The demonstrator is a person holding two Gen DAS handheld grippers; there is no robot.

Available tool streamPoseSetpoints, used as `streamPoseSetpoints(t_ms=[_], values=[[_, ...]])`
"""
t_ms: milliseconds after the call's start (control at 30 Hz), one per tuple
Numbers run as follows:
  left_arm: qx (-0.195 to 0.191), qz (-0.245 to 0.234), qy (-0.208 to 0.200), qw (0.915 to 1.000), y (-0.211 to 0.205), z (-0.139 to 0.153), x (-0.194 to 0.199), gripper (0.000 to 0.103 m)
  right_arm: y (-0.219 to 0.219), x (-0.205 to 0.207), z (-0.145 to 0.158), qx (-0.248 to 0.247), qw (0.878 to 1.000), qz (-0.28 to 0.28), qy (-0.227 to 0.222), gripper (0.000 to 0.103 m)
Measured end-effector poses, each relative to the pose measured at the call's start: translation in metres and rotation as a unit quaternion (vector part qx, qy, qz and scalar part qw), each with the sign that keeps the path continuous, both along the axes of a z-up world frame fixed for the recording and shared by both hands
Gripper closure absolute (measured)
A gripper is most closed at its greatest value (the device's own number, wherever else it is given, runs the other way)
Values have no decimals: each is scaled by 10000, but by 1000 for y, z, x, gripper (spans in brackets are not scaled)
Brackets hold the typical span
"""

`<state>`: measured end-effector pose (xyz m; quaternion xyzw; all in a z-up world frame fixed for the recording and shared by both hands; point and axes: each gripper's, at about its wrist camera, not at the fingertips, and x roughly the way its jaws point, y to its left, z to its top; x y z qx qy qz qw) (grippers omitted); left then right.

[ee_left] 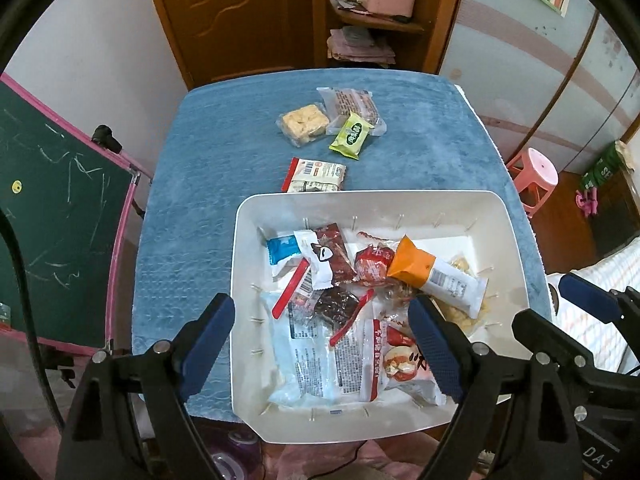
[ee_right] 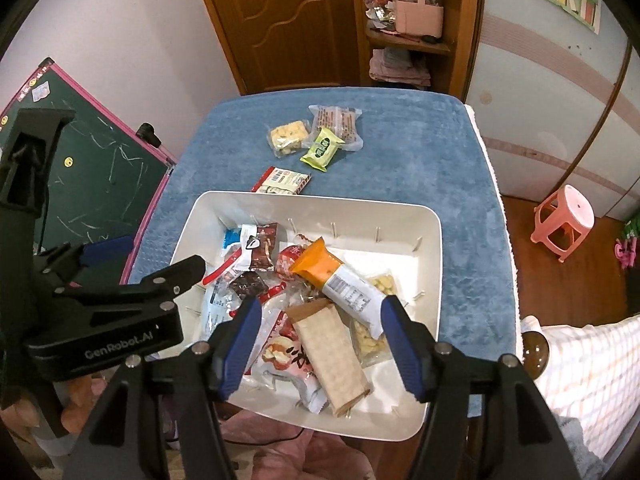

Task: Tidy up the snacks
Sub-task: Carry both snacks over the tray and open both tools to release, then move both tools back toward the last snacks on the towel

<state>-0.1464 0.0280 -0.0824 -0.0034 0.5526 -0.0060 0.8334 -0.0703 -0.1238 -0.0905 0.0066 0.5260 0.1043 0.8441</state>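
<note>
A white plastic bin (ee_left: 504,216) (ee_right: 434,248) sits on the near part of the blue-towelled table and holds several snack packets, among them an orange-and-white bar (ee_left: 436,276) (ee_right: 340,280) and a tan cracker pack (ee_right: 332,352). On the towel beyond it lie a red-white packet (ee_left: 314,175) (ee_right: 282,181), a green packet (ee_left: 352,136) (ee_right: 322,149), a clear pack of pale biscuits (ee_left: 304,124) (ee_right: 286,137) and a clear pack with red print (ee_left: 354,106) (ee_right: 338,122). My left gripper (ee_left: 320,344) is open and empty above the bin's near left side. My right gripper (ee_right: 322,344) is open and empty above the bin's near side.
A green chalkboard with pink frame (ee_left: 60,208) (ee_right: 92,176) stands left of the table. A pink stool (ee_left: 536,176) (ee_right: 562,216) stands on the floor at right. A wooden door and shelf (ee_right: 404,40) are behind the table. A checked cloth (ee_right: 580,364) lies near right.
</note>
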Motion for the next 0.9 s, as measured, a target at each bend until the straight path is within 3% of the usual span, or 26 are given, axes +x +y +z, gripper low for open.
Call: streamPoseSetpoints(t_ms=[900], values=[[128, 63, -178, 9997, 13, 5, 25, 15, 14, 29, -9, 93, 9999, 54, 112, 40]])
